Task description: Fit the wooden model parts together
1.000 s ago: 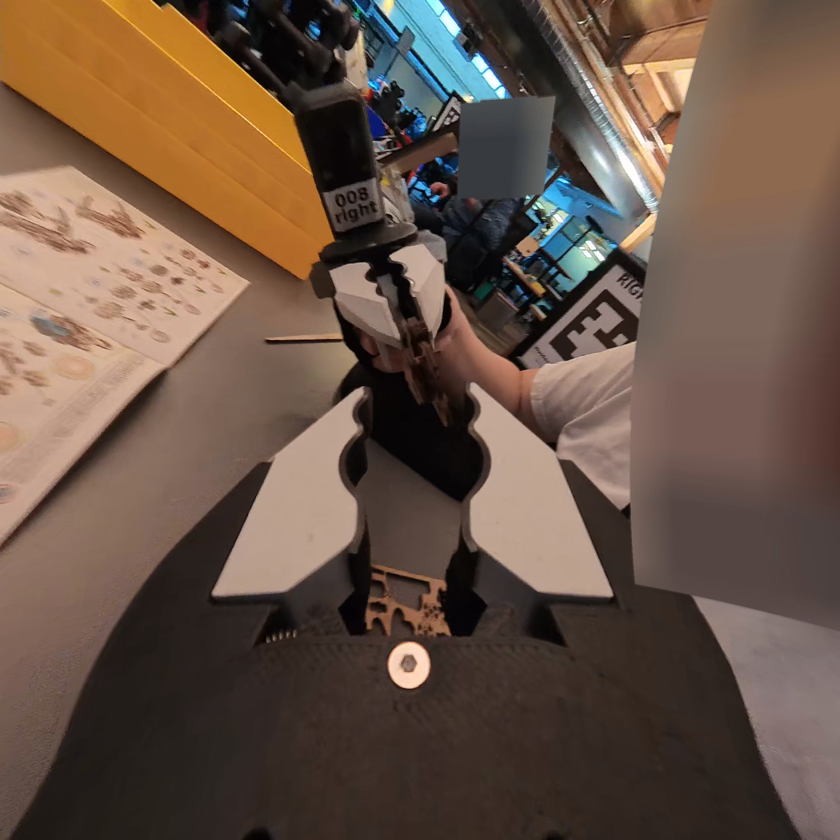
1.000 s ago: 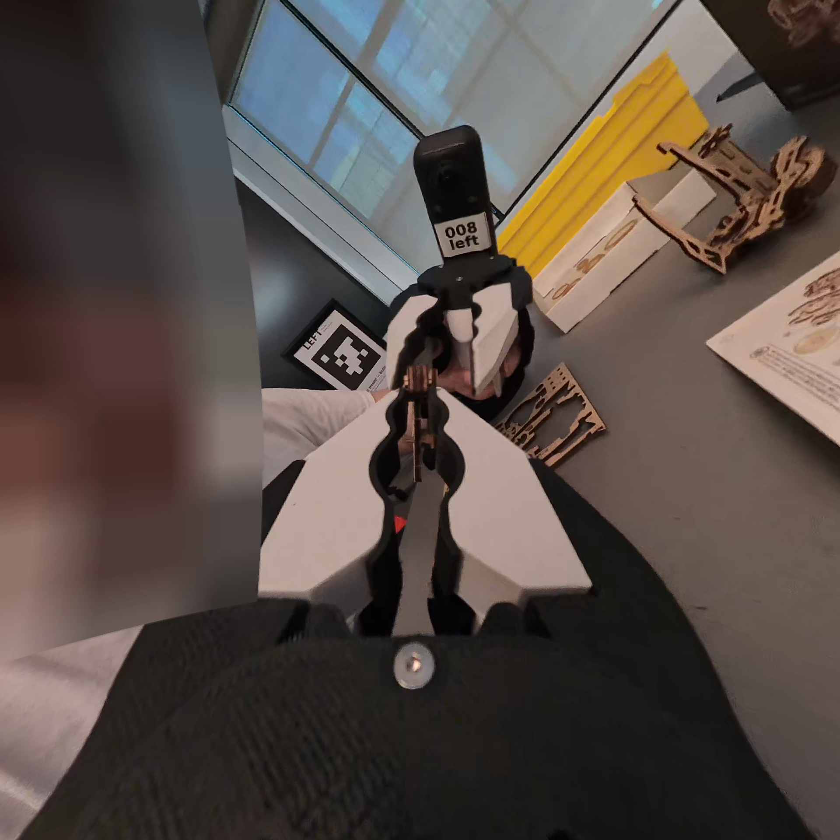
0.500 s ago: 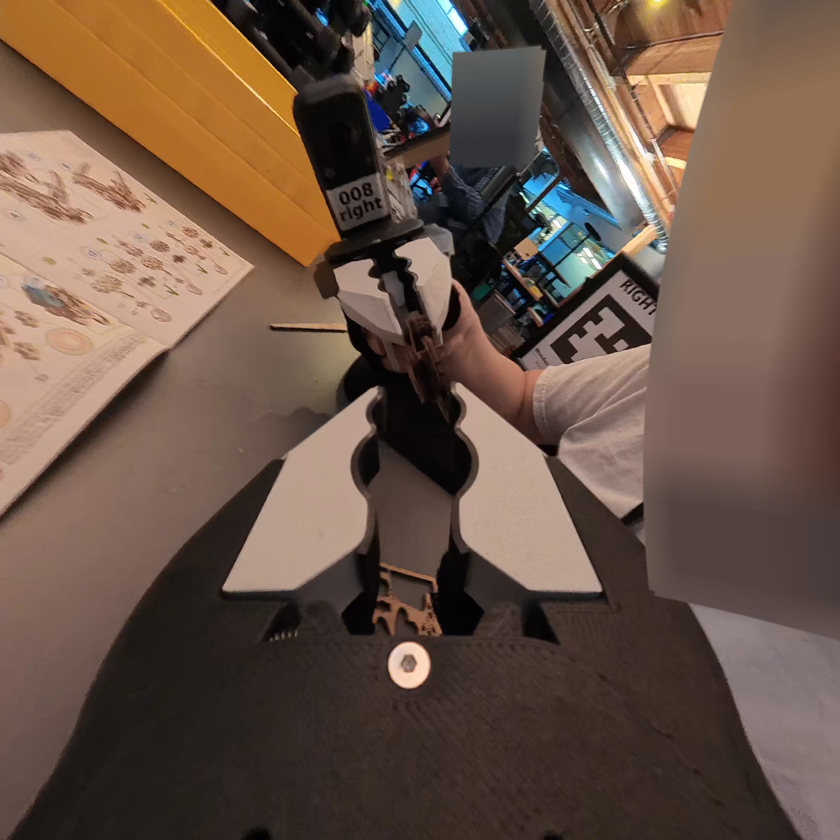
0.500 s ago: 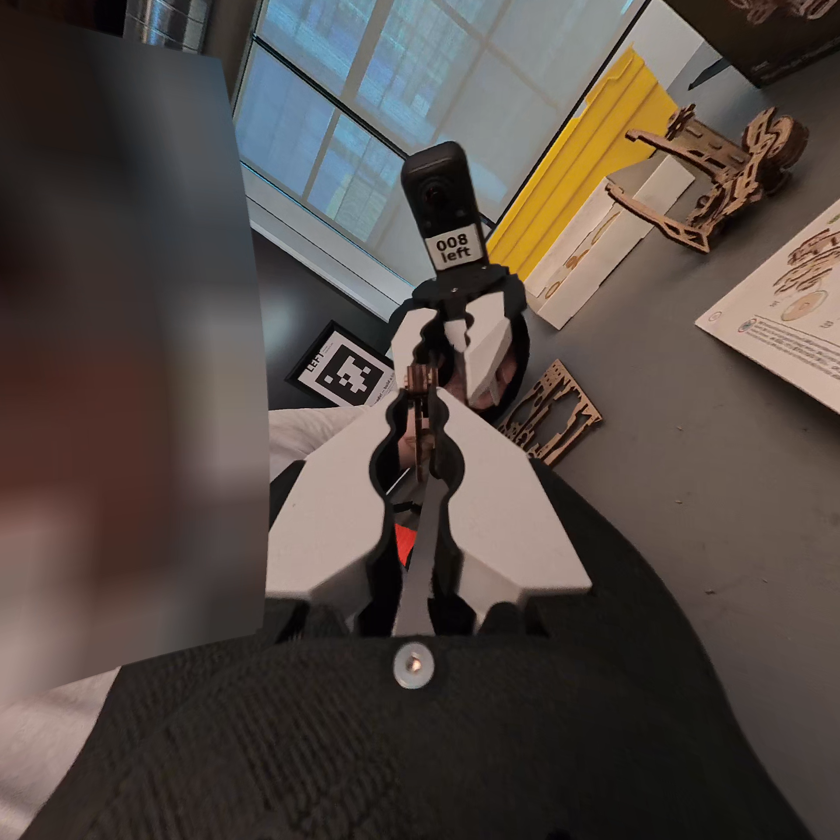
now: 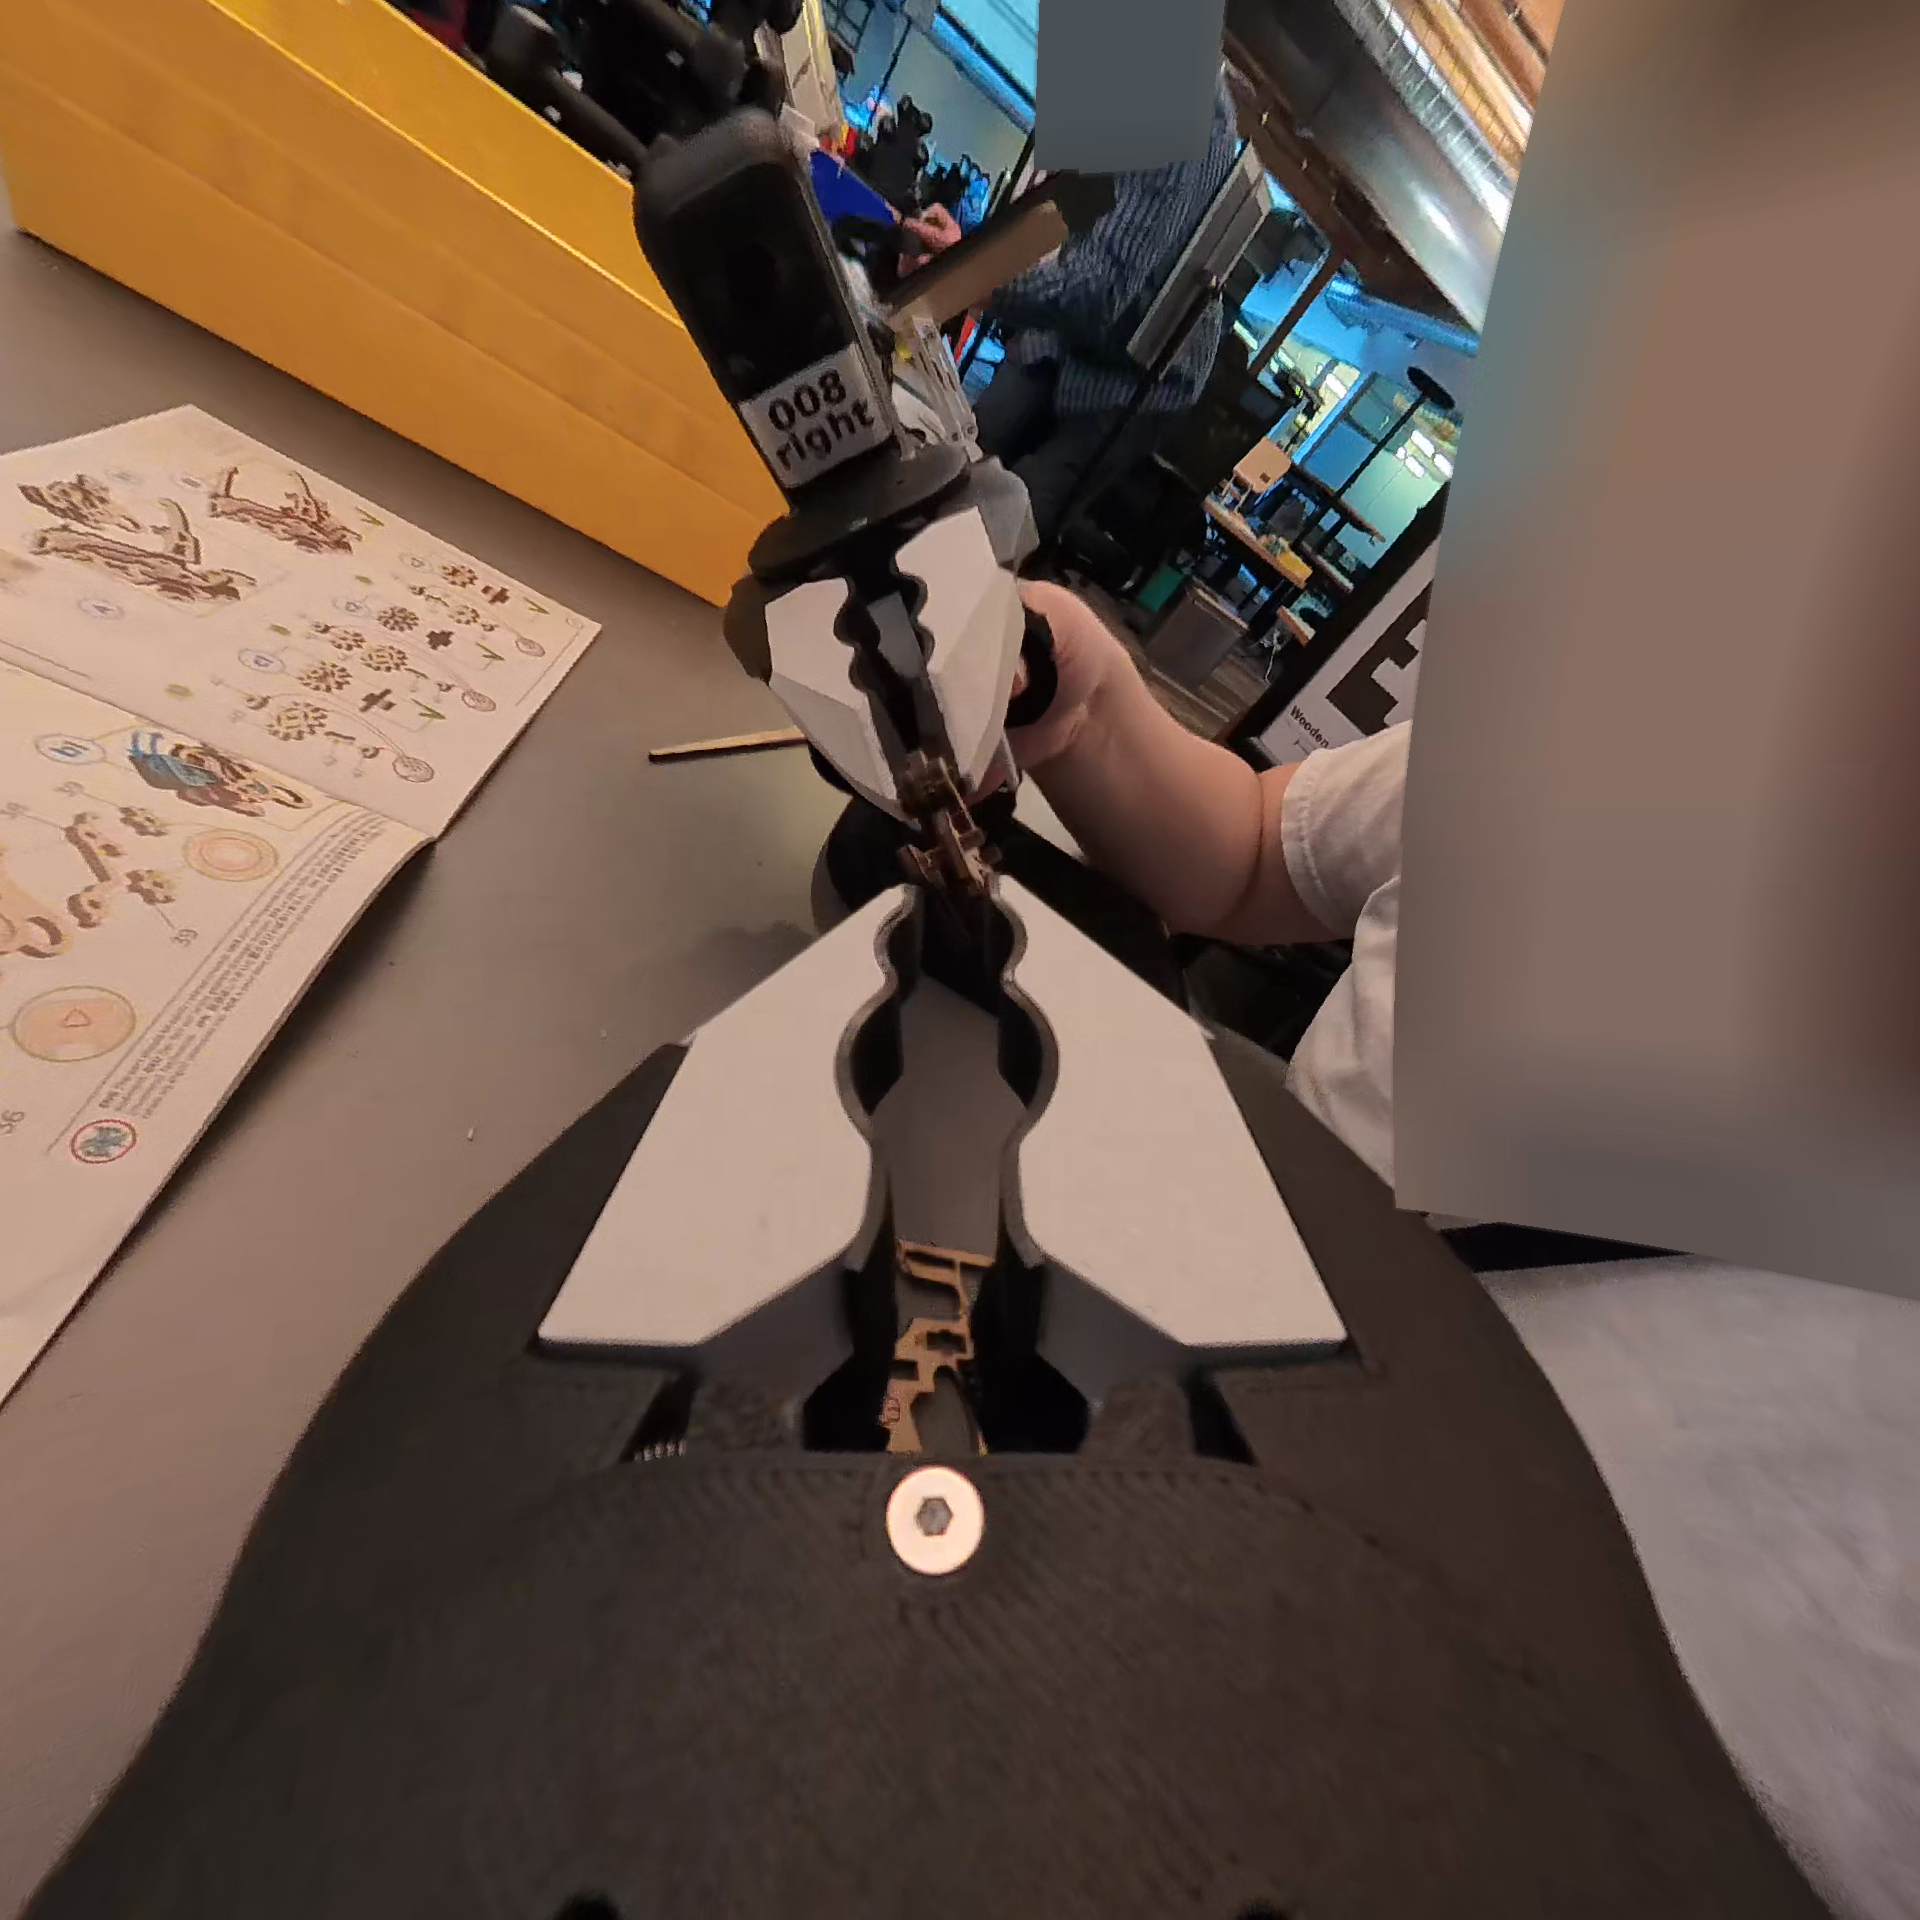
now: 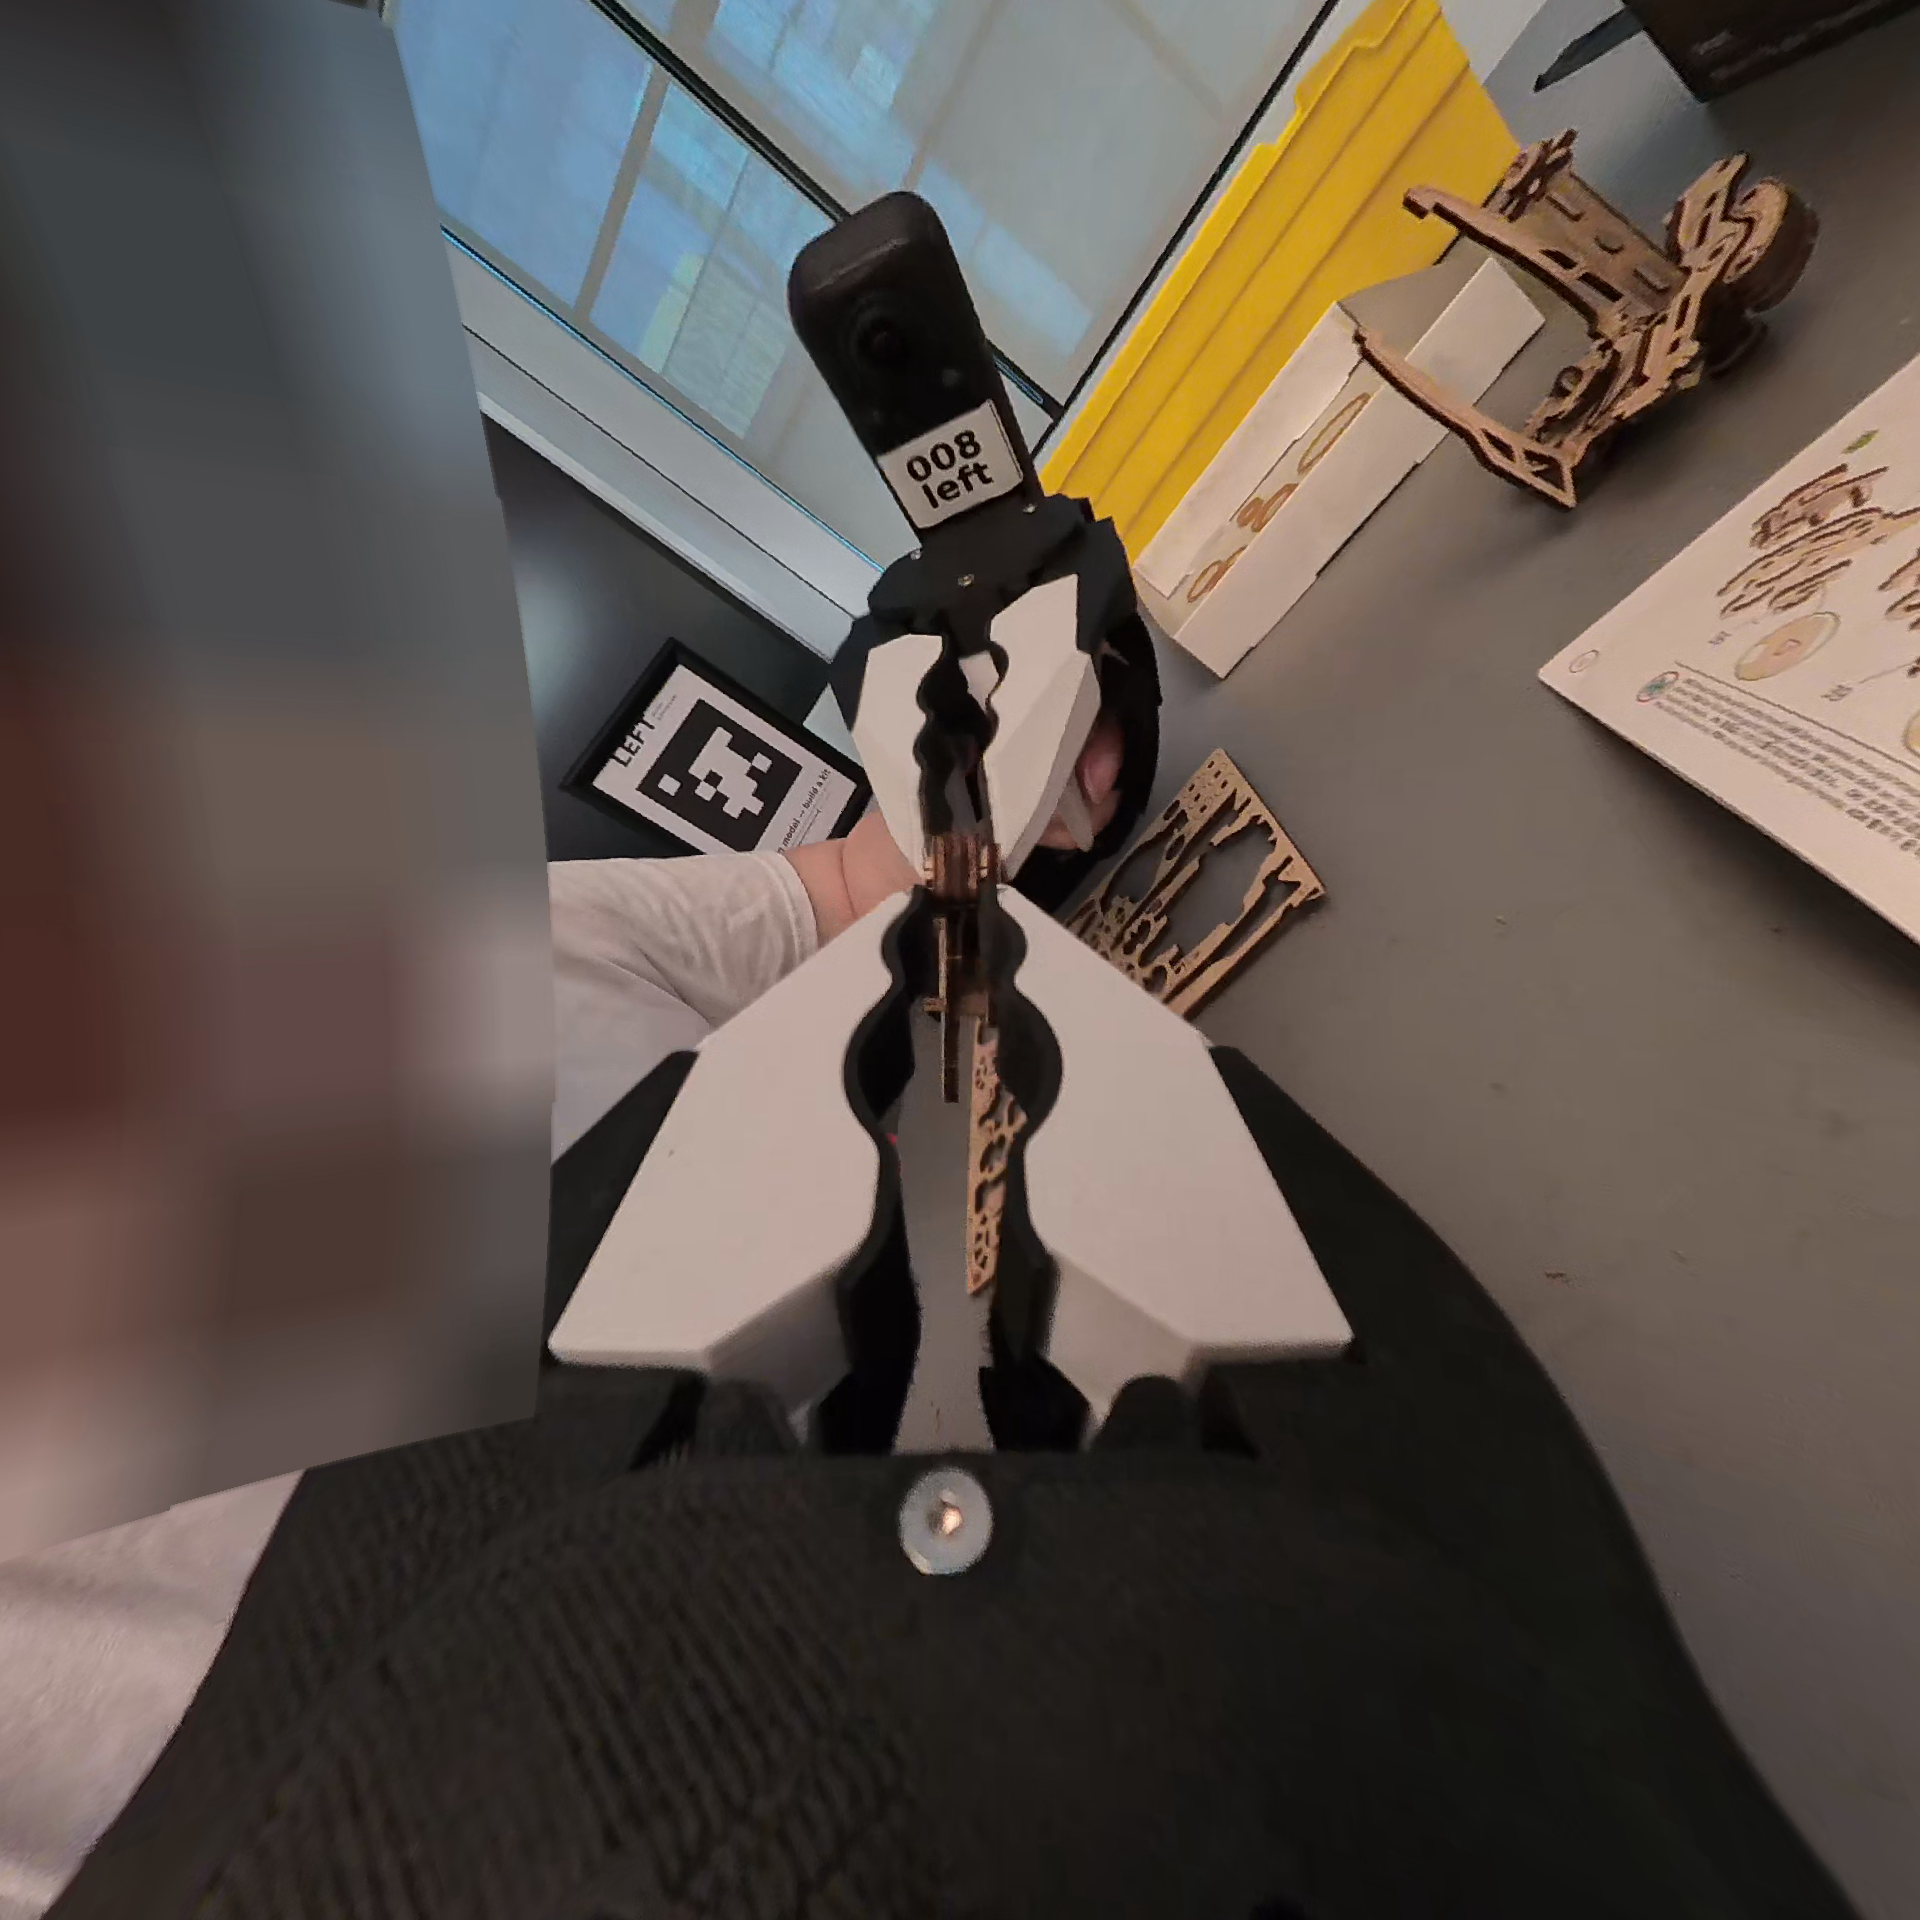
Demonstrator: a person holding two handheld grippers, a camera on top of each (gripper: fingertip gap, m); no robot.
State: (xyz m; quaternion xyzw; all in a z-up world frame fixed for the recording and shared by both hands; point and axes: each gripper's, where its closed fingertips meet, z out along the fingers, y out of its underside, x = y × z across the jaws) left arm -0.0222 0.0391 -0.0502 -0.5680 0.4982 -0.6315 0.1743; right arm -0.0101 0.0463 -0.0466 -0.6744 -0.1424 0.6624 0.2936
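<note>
My two grippers meet tip to tip above the grey table. My right gripper (image 6: 954,909) is shut on a small brown wooden part (image 6: 948,997) that stands edge-on between its white fingers. In the left wrist view the right gripper (image 5: 923,784) points at me with the wooden part (image 5: 948,831) sticking out of its tips. My left gripper (image 5: 951,891) has narrowed around the far end of that wooden piece. In the right wrist view the left gripper (image 6: 956,847) is pinched on it (image 6: 956,871). Whether it is one part or two joined is hidden.
A fretted wooden sheet (image 6: 1195,904) lies on the table under the grippers. An instruction sheet (image 5: 208,779) lies to the left. A yellow box (image 5: 364,260), a white box (image 6: 1330,468) and a part-built wooden model (image 6: 1621,301) stand further back. A thin wooden stick (image 5: 727,743) lies by the right gripper. The grippers are tip to tip, or close to it.
My left gripper's fingers have gone from wide open to nearly shut around the wooden part. The two grippers have drawn closer together. The right gripper has kept its hold.
</note>
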